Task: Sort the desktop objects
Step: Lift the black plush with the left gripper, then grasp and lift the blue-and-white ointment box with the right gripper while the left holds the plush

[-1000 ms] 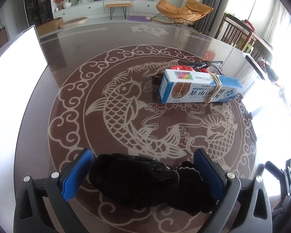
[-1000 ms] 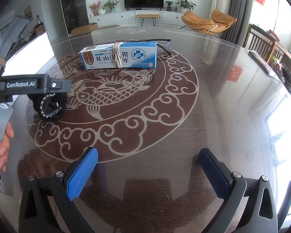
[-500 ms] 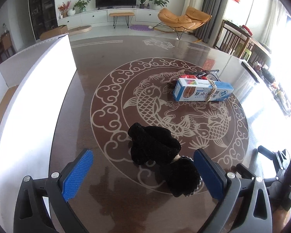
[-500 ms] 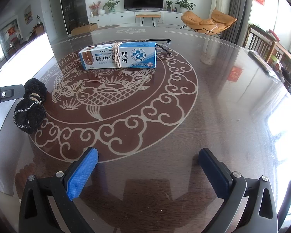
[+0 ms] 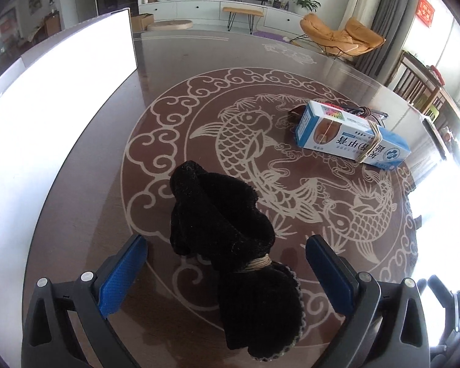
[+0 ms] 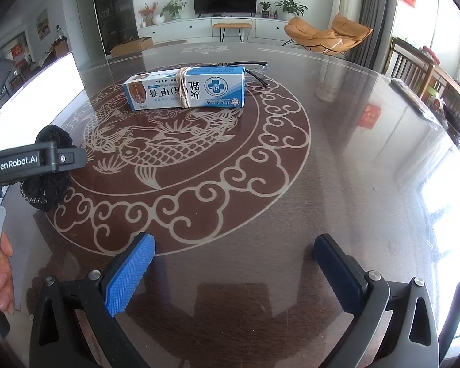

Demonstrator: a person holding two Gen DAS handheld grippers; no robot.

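The left gripper (image 5: pixel 227 271) is held with its jaws spread wide on either side of a black knitted bundle (image 5: pixel 230 245) tied with twine, and neither blue pad (image 5: pixel 122 273) is seen touching it. The bundle lies on the round table (image 5: pixel 156 128), well apart from a blue-and-white medicine box (image 5: pixel 349 136) bound with a rubber band, behind which a pair of glasses (image 6: pixel 254 70) is seen. The right gripper (image 6: pixel 234 268) is also held wide open above bare tabletop, with nothing between its pads.

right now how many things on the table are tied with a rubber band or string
2. The black sock bundle, tied at its middle, lies between the open left gripper fingers. The blue box, banded around its middle, lies further out with glasses behind it. More may be hidden.
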